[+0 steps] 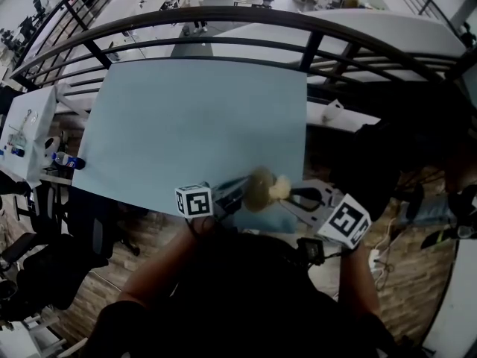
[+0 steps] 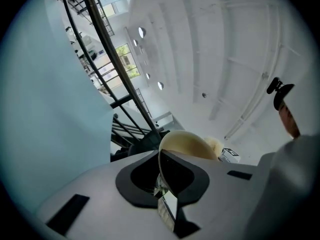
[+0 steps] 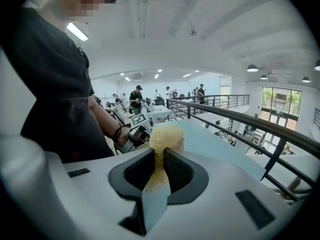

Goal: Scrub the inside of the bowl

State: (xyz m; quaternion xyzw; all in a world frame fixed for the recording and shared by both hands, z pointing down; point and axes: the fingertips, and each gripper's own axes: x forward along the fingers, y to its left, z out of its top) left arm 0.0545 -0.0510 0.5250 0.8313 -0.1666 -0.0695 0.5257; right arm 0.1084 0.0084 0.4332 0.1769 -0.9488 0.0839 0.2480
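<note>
A cream bowl (image 1: 258, 190) hangs tipped on its side over the near edge of the light blue table (image 1: 194, 125). My left gripper (image 1: 232, 195) is shut on its rim. In the left gripper view the bowl (image 2: 186, 145) has its wall pinched between the jaws of the left gripper (image 2: 162, 173). My right gripper (image 1: 299, 196) is shut on a yellow sponge (image 1: 280, 189), which touches the bowl's right side. The right gripper view shows the sponge (image 3: 165, 136) clamped in the right gripper (image 3: 161, 168), with the left gripper's marker cube (image 3: 138, 119) just behind it.
A black metal railing (image 1: 298, 24) curves past the table's far side, with a lower floor beyond it. A white side table (image 1: 26, 129) with a water bottle (image 1: 65, 159) stands at the left. A black chair (image 1: 52, 267) sits at the lower left.
</note>
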